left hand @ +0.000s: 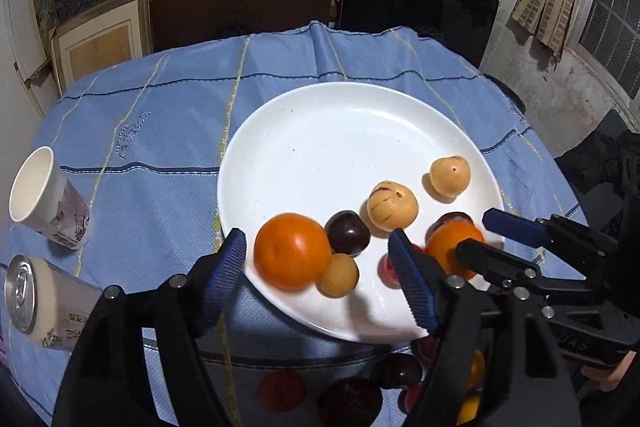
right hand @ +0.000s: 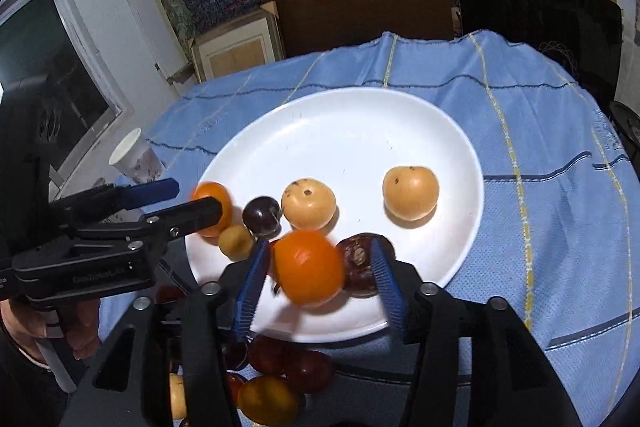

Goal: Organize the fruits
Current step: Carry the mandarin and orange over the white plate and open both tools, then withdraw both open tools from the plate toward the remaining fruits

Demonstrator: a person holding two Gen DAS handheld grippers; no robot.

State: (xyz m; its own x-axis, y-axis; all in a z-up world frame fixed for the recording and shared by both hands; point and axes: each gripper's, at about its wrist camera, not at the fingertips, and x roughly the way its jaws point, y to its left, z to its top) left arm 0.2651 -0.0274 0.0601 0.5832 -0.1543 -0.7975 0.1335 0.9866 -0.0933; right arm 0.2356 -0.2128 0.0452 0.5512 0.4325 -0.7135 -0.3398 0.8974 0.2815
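The white plate point(left hand: 320, 131) sits on a blue cloth point(left hand: 152, 131) (shelves behind). Each of 2 oranges point(left hand: 292, 251) point(right hand: 308, 267) lies between the spread, not-pressing jaws of the left gripper point(left hand: 320, 267) and right gripper point(right hand: 318, 283).

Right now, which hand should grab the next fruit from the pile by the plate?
Probably left. The pile lies just below the open left tool, between its fingers; from the right tool it sits off to the left.
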